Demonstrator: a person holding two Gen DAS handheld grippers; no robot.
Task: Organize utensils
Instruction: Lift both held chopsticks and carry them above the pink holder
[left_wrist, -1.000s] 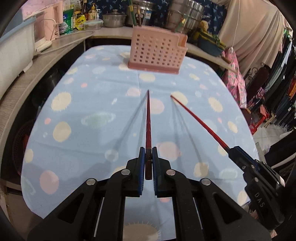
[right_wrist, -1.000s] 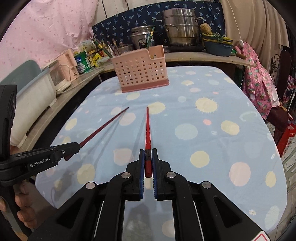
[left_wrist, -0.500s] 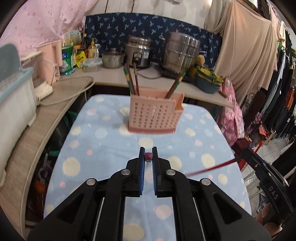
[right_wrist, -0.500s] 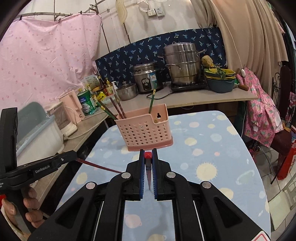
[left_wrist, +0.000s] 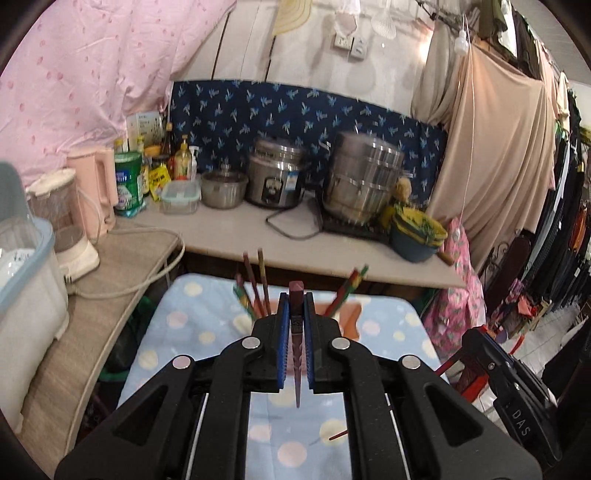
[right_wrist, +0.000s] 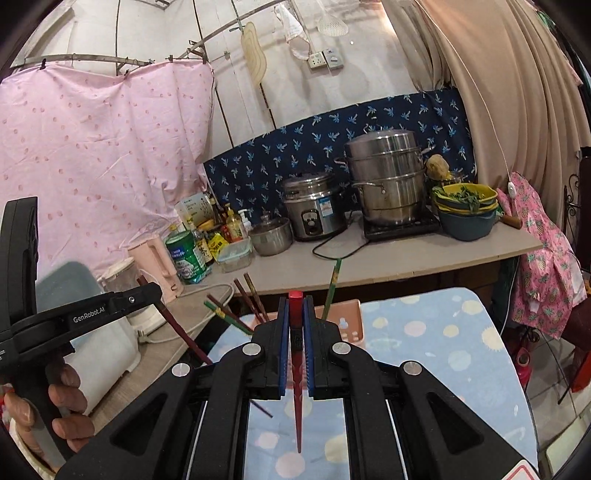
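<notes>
Both chopsticks have swung from pointing forward to tip-down — the left gripper (left_wrist: 294, 325) clenched on a dark red chopstick (left_wrist: 296, 343), the right gripper (right_wrist: 294, 332) on a bright red chopstick (right_wrist: 295, 354), now raised just before the pink basket (right_wrist: 349, 317) on the dotted tablecloth (right_wrist: 443, 343).

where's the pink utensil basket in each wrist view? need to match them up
Left wrist: pink utensil basket at centre, mostly hidden behind the left claw, only its right part showing.
Right wrist: basket at centre, just right of the right claw, rim and perforated wall visible.
Shared landmark: rice cooker on the counter behind.
</notes>
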